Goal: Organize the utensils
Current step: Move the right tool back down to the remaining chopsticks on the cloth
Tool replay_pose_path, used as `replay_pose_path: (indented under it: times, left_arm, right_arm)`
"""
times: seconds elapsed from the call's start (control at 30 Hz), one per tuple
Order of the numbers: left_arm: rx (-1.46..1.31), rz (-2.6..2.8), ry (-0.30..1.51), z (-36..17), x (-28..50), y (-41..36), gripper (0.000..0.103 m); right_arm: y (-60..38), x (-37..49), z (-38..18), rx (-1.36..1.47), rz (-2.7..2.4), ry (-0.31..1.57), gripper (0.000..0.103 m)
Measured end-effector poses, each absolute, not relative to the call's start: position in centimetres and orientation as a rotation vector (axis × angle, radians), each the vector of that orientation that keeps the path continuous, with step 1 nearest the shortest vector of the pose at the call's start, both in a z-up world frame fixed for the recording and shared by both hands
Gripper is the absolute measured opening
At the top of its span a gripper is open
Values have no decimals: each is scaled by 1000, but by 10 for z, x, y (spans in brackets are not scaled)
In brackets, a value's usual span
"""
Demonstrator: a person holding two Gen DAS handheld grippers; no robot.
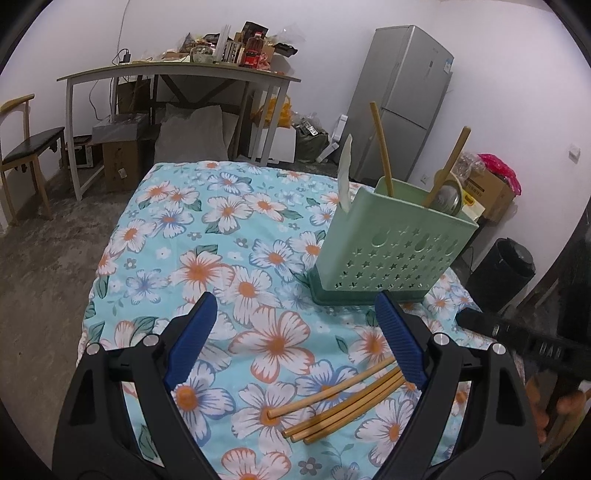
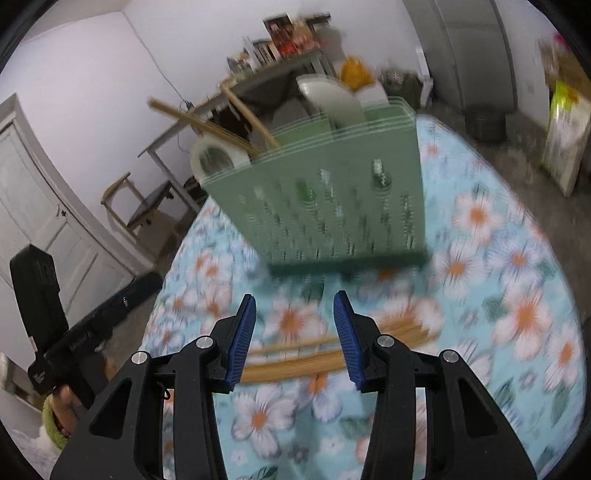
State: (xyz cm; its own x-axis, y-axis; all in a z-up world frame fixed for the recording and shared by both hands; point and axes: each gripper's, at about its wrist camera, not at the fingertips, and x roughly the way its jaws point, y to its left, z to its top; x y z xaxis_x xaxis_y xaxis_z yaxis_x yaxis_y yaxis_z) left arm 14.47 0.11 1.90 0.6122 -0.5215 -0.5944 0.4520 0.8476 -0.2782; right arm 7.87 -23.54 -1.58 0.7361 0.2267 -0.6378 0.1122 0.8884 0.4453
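Floral tablecloth [image 2: 517,258] motion-blurred, chopsticks [image 2: 295,360] smeared behind right gripper [image 2: 294,334]

Around me are white walls [image 1: 177,22] and a worn grey floor [image 1: 40,273]. A cluttered desk [image 1: 177,70] stands against the far wall, a wooden chair [image 1: 29,147] to its left, a grey fridge [image 1: 399,99] to its right. I see a white door [image 2: 33,206] too.

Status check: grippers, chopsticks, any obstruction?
Left gripper open, empty. Right gripper open, empty, above chopsticks loose on cloth. Holder upright beyond. Nothing in the way.
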Motion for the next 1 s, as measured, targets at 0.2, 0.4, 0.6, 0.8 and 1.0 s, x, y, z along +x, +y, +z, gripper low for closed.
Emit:
replay_pose_path:
  times: [0.2, 0.4, 0.6, 0.8, 1.0]
  left_arm:
    - [-93, -535, 746, 13, 148, -1, 86]
    - [-93, -514, 765, 10, 151, -1, 86]
    - [-80, -502, 769, 8, 151, -1, 86]
    - [-88, -503, 774, 8, 152, -1, 87]
    - [-100, -507, 781, 5, 155, 3, 87]
  right_arm:
    - [-230, 75, -46, 571, 84, 846, 43]
    - [-234, 76, -65, 634, 79, 897, 43]
    - [-246, 78, -75, 690, 59, 921, 43]
    - [-254, 82, -86, 745, 55, 930, 43]
    - [-265, 77, -90, 805, 40, 922, 37]
